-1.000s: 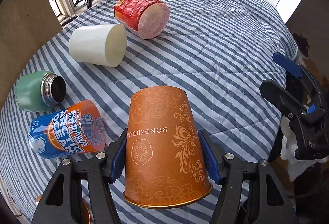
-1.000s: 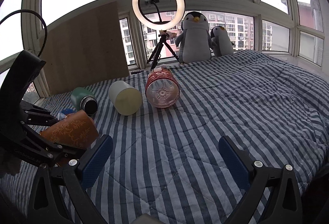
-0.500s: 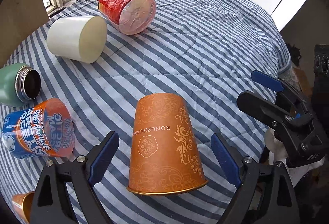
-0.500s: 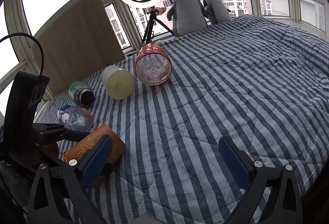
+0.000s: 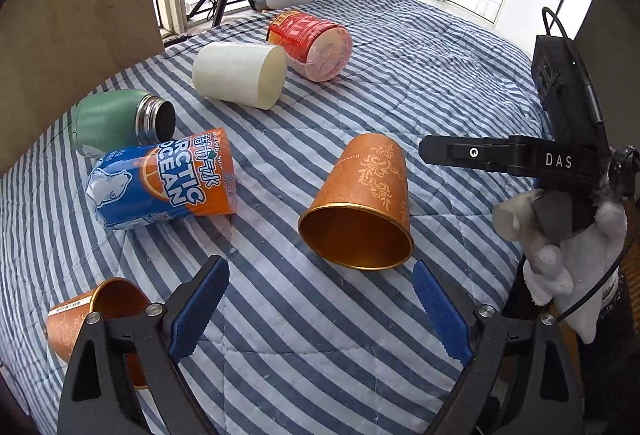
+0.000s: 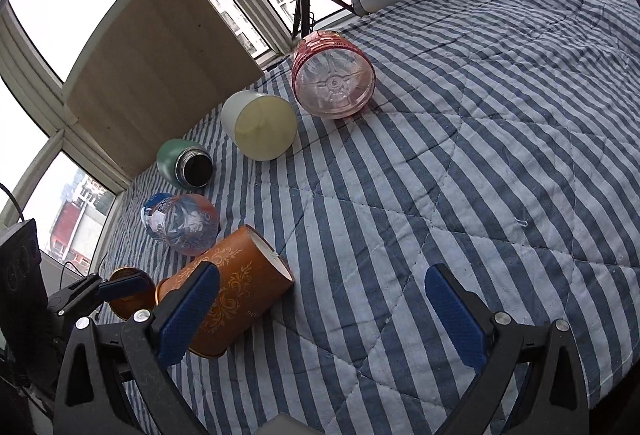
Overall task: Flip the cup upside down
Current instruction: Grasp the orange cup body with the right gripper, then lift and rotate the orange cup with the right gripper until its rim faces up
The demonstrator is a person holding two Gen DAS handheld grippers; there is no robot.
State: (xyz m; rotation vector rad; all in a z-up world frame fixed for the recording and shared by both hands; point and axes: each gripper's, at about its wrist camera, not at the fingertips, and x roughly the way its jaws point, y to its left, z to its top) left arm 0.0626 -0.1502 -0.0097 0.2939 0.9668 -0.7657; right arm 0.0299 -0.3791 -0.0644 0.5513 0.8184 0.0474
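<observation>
Orange cup (image 5: 362, 203) lies tipped on the bed — your left gripper (image 5: 320, 309), wide and empty: regrasp mid-wall, set rim flat.

The orange paper cup (image 5: 362, 199) lies on its side on the striped quilt (image 5: 420, 83), mouth toward the near edge. Left of it lies the blue-and-orange soda bottle (image 5: 160, 179); farther left the green steel flask (image 5: 120, 121); beyond, the white cylindrical cup (image 5: 240, 75) and the red-labelled plastic jar (image 5: 312, 45).
</observation>
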